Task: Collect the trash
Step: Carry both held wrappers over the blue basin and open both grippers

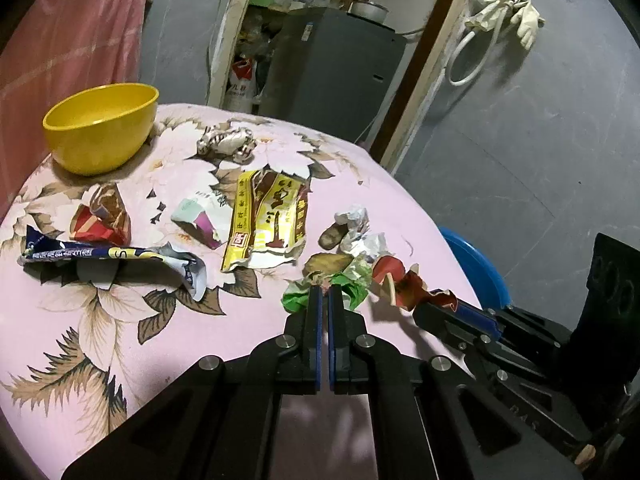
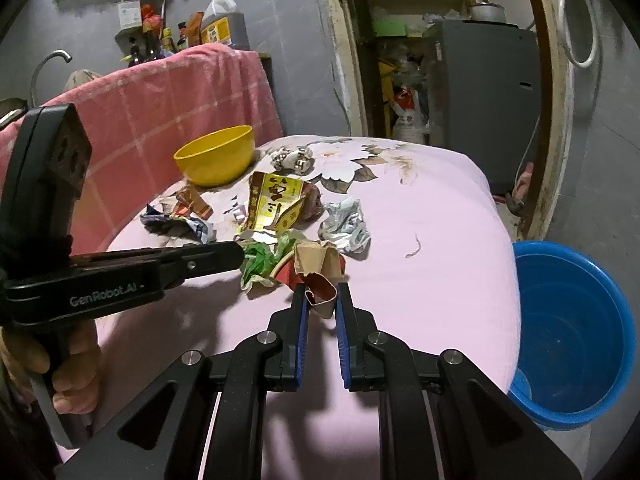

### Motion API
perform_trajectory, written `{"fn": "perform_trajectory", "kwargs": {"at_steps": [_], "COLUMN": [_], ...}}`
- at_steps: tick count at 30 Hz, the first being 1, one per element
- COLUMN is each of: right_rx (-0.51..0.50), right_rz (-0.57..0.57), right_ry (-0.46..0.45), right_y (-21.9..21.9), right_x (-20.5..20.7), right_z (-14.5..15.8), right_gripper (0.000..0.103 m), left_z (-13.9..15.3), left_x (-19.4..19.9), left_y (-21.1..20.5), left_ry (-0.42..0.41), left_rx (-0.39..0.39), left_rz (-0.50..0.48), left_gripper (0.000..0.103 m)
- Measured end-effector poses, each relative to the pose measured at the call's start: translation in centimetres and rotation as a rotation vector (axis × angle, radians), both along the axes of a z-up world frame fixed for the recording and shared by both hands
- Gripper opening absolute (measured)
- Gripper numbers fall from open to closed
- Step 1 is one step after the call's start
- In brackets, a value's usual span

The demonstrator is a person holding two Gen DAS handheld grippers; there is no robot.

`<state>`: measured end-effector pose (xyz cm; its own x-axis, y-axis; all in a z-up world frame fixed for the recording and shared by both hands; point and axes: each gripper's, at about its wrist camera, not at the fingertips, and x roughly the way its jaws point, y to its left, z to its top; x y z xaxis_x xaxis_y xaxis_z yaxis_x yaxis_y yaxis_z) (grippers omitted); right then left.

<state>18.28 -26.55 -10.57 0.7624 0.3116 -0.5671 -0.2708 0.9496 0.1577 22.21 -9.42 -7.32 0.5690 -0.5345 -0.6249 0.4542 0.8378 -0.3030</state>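
Note:
Trash lies scattered on a pink flowered table [image 1: 100, 320]. My left gripper [image 1: 325, 292] is shut on a crumpled green wrapper [image 1: 352, 280], which also shows in the right wrist view [image 2: 260, 260]. My right gripper [image 2: 322, 300] is shut on a torn red and brown carton piece [image 2: 318, 276], seen in the left wrist view [image 1: 404, 284] too. A yellow and brown packet [image 1: 268, 220], a blue wrapper [image 1: 100, 256], a red wrapper [image 1: 104, 220], crumpled white paper [image 1: 356, 228] and a crumpled ball [image 1: 226, 142] lie farther on.
A yellow bowl [image 1: 100, 128] stands at the table's far left. A blue bucket [image 2: 568, 332] stands on the floor right of the table. A pink cloth [image 2: 160, 96] hangs behind. A doorway with a grey cabinet [image 2: 480, 100] is beyond.

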Motion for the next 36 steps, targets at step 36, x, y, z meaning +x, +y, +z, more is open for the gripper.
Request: {"fn": "perform_trajectory", "kwargs": {"at_steps": [36], "right_rx": [-0.070], "right_rz": [-0.509], "right_ry": [-0.228], "right_y": [-16.1], "right_x": [-2.4], "right_z": [5.4], "right_gripper": [0.011], "left_z": [5.9], "left_x": [2.4], "left_y": [-19.1], "left_ry": [-0.146], "left_rx": [-0.089], "left_rz": [-0.235], "left_gripper": [0.000]}}
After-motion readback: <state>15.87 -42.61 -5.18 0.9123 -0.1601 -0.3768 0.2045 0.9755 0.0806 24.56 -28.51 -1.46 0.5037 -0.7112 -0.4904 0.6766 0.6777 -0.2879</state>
